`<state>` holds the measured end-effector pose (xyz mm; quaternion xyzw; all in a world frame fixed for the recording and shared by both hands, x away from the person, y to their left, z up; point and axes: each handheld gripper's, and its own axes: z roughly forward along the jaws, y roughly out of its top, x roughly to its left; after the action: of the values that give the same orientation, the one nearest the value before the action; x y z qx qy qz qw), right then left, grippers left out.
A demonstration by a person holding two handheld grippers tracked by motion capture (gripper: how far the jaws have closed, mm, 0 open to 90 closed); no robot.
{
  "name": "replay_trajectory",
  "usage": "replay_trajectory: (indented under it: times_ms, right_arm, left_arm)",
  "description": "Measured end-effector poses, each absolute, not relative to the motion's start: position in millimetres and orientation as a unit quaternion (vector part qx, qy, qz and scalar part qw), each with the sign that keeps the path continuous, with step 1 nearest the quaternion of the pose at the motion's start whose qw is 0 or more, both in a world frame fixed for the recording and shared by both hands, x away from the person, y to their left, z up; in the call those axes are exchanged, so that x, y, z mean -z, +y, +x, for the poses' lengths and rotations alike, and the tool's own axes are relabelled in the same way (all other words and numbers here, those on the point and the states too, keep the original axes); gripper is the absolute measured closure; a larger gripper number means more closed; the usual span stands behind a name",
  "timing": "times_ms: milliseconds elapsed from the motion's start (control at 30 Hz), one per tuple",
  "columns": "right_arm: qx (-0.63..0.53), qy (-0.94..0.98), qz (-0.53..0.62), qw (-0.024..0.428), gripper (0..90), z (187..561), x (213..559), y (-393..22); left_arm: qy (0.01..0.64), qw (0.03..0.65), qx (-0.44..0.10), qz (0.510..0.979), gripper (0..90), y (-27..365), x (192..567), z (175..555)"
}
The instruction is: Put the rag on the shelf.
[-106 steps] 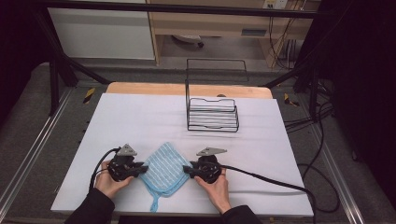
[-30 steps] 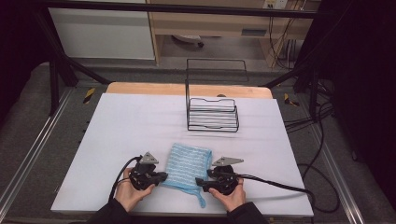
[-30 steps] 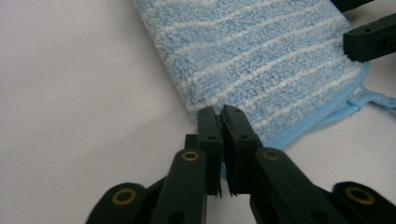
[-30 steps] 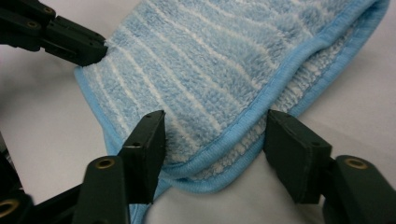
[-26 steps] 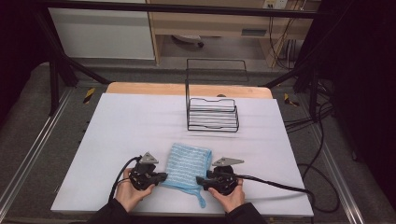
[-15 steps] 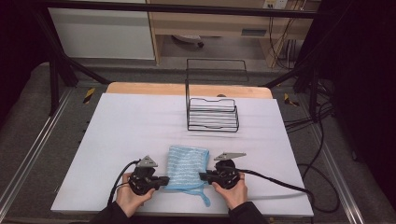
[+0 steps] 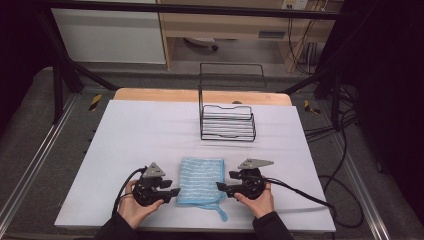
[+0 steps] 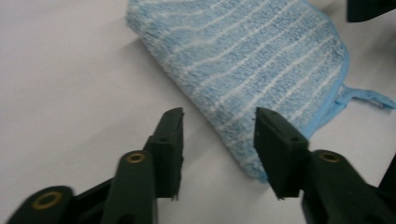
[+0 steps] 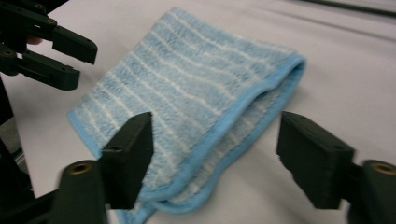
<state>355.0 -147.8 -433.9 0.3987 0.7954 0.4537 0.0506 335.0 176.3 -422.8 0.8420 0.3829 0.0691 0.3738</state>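
A light blue striped cloth [image 7: 201, 181] lies folded flat on the white table cover [image 7: 135, 135], near the front edge. My left gripper [image 7: 177, 192] sits at the cloth's left side and my right gripper [image 7: 219, 186] at its right side. Both have just been opening. In the left gripper view the left gripper [image 8: 218, 116] is open, and the cloth's [image 8: 261, 60] near edge lies on the table between the jaws without being pinched. In the right gripper view the right gripper [image 9: 215, 123] stands wide open over the cloth's [image 9: 187, 88] bound edge, with the left gripper [image 9: 51, 44] beyond.
A black wire rack [image 7: 227, 122] stands at the back centre of the table. The cloth's hanging loop [image 7: 220, 213] trails toward the front edge. A cable [image 7: 305, 197] runs right from the right gripper, and another cable [image 7: 122, 192] curls beside the left hand.
The cloth, first held spread between the grippers, now lies folded. Both grippers have let go of it, and the right one has drawn slightly away to the right.
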Motion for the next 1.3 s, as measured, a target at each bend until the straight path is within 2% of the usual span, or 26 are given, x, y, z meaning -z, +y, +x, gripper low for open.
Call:
replay_trajectory:
  times_ms: [67, 200, 300, 567, 900, 1167, 1300]
  right_arm:
    - [-0.457, 0.796, 0.394, 0.053, 19.4, 358, 433, -153]
    - [-0.460, 0.794, 0.393, 0.060, 13.6, 362, 433, -160]
    - [-0.459, 0.793, 0.395, 0.068, 10.3, 365, 432, -167]
    - [-0.464, 0.790, 0.393, 0.082, 4.4, 365, 428, -172]
    - [-0.462, 0.792, 0.388, 0.093, 1.9, 364, 426, -174]
    - [-0.456, 0.795, 0.390, 0.093, 1.5, 364, 428, -173]
    - [-0.453, 0.797, 0.388, 0.094, 1.5, 364, 429, -173]
  left_arm:
    - [0.382, 0.375, -0.075, 0.841, 39.2, 180, 421, 339]
    - [0.382, 0.383, -0.081, 0.837, 32.8, 186, 416, 346]
    - [0.379, 0.382, -0.078, 0.839, 24.3, 186, 414, 351]
    - [0.375, 0.392, -0.083, 0.836, 16.9, 186, 404, 363]
    - [0.374, 0.395, -0.097, 0.833, 13.0, 175, 390, 389]
    - [0.387, 0.376, -0.110, 0.835, 13.4, 160, 394, 412]
    - [0.398, 0.365, -0.113, 0.834, 16.9, 154, 401, 420]
